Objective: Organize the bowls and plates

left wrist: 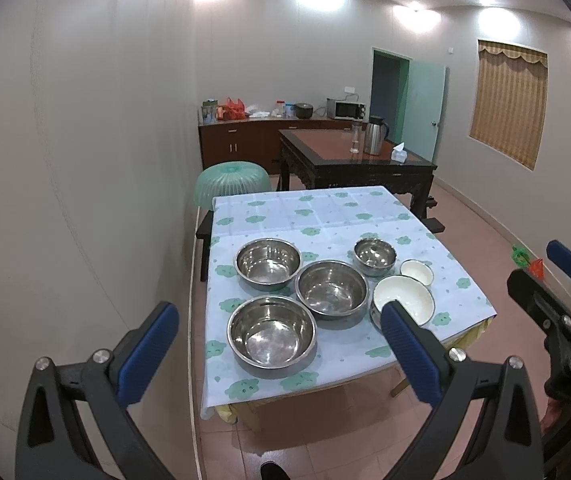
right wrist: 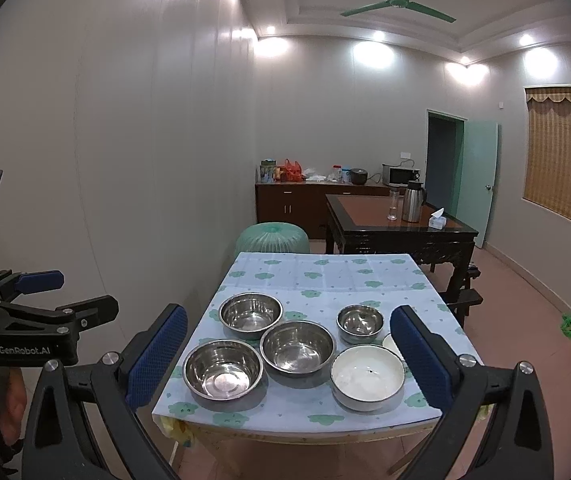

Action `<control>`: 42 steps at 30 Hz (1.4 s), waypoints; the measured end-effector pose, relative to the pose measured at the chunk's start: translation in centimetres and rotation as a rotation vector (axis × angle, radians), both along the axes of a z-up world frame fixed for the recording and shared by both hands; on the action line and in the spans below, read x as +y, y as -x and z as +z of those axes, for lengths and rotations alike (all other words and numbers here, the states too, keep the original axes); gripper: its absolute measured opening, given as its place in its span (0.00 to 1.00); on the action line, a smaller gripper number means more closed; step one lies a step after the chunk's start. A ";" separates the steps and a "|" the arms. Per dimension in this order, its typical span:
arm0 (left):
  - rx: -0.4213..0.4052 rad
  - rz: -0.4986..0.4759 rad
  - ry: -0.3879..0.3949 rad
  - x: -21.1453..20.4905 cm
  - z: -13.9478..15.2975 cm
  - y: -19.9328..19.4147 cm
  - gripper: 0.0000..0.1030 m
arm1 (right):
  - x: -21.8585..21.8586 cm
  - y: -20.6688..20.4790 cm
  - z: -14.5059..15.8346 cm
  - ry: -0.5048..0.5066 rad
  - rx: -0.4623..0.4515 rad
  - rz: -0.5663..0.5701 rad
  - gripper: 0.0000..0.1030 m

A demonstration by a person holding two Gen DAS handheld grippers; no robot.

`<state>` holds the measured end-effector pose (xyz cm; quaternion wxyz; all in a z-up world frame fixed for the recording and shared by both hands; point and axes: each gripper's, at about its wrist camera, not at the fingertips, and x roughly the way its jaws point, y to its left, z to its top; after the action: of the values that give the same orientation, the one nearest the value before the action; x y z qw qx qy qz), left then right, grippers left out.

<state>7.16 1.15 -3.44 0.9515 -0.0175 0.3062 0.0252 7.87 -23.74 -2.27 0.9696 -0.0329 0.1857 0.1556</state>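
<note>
Both grippers, the left gripper (left wrist: 279, 320) and the right gripper (right wrist: 289, 326), hang wide and empty short of the table (right wrist: 325, 280), likely lined up for a first pick. On its flowered cloth sit three big steel bowls (right wrist: 297, 346), a small steel bowl (right wrist: 360, 322) and two white bowls (right wrist: 367, 376), loosely grouped, unstacked. Behind stand a dark table (right wrist: 397, 220), sideboard (right wrist: 293, 200) and green door (right wrist: 479, 180).
</note>
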 end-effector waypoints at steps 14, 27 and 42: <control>0.071 0.023 0.014 3.0 -2.8 -7.8 1.00 | 3.0 -7.2 -2.7 0.014 0.073 0.021 0.99; 0.149 0.028 0.030 6.6 -6.5 -14.4 1.00 | 6.5 -13.7 -4.6 0.039 0.152 0.029 0.99; 0.291 0.131 0.092 12.5 -13.1 -19.4 1.00 | 12.4 -21.8 -9.5 0.134 0.313 0.058 0.99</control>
<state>26.54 13.61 -16.49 0.8916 -0.0769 0.4399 0.0754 29.71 -11.32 -11.73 0.9195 -0.0784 0.3436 0.1742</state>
